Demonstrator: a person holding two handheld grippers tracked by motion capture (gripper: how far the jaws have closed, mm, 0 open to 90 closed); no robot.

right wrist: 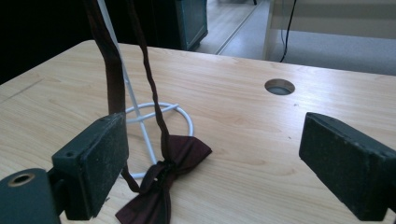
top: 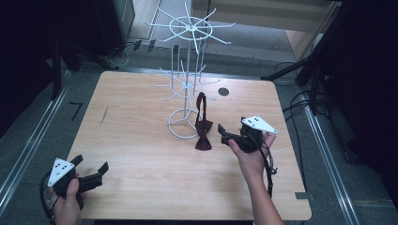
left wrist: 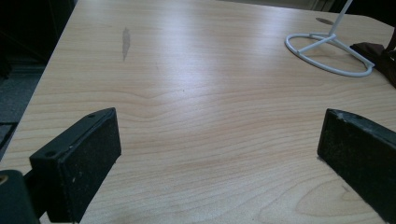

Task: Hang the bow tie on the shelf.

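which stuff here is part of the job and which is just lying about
Part of the job:
- dark red bow tie, its strap hanging from a lower arm of the rack, the bow resting on the table
- white wire rack
- right tongs, open, beside the bow tie, nothing between them

Just lying about:
- left tongs, open over bare table
- round cable hole

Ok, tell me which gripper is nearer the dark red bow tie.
Right. The right gripper sits open just beside the bow tie, apart from it; the left gripper waits open at the table's near left corner.
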